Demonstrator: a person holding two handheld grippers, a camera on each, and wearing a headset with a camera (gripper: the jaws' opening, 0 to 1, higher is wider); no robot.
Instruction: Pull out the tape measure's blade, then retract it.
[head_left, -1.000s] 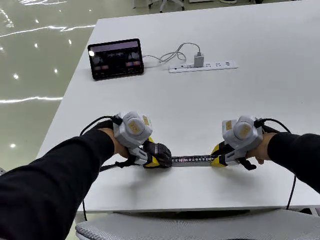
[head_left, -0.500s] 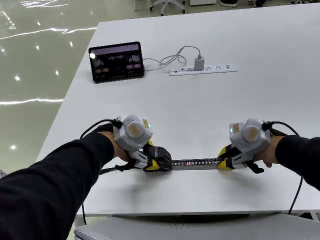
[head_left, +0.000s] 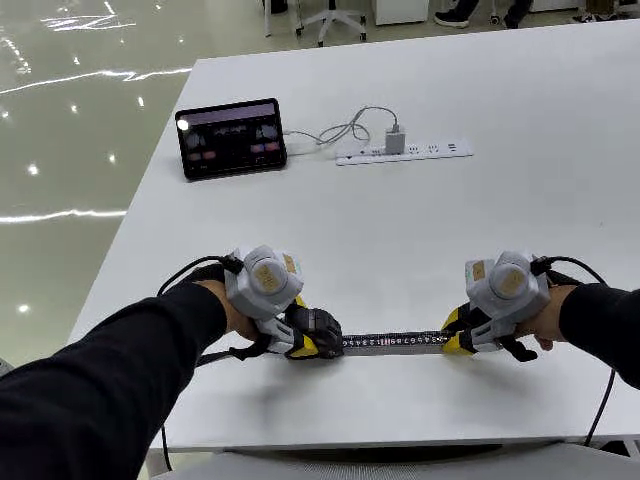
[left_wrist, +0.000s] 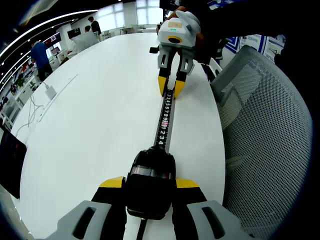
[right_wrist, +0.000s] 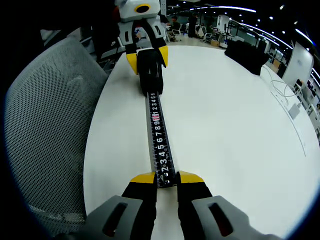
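We see the left gripper (left_wrist: 150, 183) with its yellow-tipped jaws pressed against both sides of the black tape measure (left_wrist: 151, 167), which sits on the white table (head_left: 420, 230) near its front edge. We find the right gripper (right_wrist: 166, 179) drawn in narrow, its yellow tips pinching the free end of the blade (right_wrist: 156, 127). From where we look, the blade lies flat on the table, stretched straight between the two grippers with its printed numbers facing up.
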